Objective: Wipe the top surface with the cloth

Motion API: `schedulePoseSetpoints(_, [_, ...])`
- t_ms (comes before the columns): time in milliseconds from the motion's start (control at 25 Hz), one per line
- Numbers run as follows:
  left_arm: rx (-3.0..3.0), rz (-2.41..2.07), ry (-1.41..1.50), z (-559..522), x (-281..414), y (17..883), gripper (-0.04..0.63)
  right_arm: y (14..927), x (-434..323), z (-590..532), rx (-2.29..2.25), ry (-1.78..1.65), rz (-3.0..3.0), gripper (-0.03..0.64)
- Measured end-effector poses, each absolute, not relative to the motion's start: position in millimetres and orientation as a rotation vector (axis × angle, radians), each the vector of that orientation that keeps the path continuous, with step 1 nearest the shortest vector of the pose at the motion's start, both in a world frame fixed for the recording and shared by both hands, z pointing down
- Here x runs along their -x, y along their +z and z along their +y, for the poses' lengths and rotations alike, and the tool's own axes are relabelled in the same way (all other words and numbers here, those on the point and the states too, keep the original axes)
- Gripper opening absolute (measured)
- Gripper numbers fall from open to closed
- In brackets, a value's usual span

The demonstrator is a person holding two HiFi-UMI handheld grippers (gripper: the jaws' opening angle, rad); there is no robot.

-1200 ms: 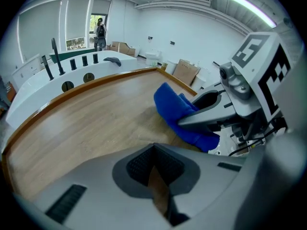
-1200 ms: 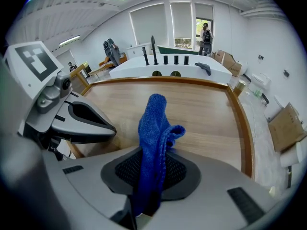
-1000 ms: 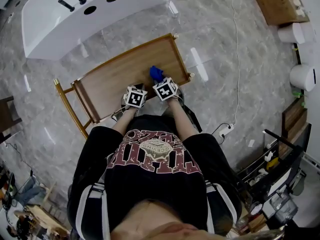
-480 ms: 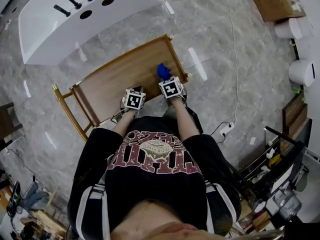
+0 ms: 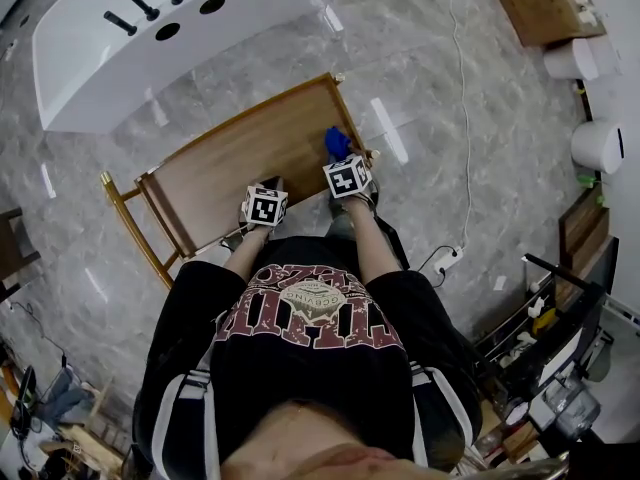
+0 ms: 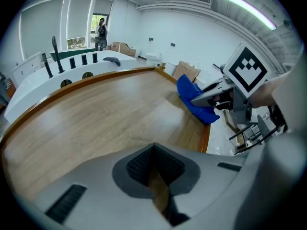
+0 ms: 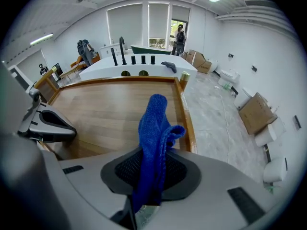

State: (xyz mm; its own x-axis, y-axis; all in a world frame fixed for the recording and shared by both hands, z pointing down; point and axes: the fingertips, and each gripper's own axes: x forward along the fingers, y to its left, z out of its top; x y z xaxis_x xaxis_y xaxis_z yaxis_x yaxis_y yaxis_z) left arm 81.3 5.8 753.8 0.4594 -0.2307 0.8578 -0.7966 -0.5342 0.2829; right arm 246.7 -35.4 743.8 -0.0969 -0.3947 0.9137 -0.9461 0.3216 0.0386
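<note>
A blue cloth (image 7: 153,143) is pinched between the jaws of my right gripper (image 7: 144,195) and sticks up over the wooden table top (image 7: 105,114). In the head view the cloth (image 5: 337,143) lies at the table's near right corner, just ahead of the right gripper (image 5: 346,176). My left gripper (image 5: 264,206) hovers at the near edge of the table top (image 5: 240,158), jaws closed with nothing between them. The left gripper view has the cloth (image 6: 194,99) off to the right, with the left gripper (image 6: 158,195) over bare wood (image 6: 96,123).
A white counter (image 5: 150,28) with black fittings stands beyond the table. The table has a raised wooden rim (image 7: 184,109). Cardboard boxes (image 5: 545,3) and white bins (image 5: 600,148) sit to the right on the marble floor, with a cable (image 5: 470,168) running past.
My right gripper has carried the blue cloth to the right, from near the table's middle front to its right corner. The left gripper has stayed at the near edge.
</note>
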Motion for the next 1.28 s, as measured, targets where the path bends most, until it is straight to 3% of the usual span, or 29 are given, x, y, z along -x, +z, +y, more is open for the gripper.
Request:
schedulePoseSetpoints(680, [-2.007, -0.858, 0.980, 5.5, -81.9, 752.1, 0.048, 741.1, -285.2, -33.8, -1.248, 0.567, -1.494, 0.086])
schedulePoseSetpoints(1280, [-2.009, -0.889, 0.921, 7.1, -73.7, 750.4, 0.048, 736.2, -287.0, -37.3, -1.318, 0.653, -1.480, 0.086])
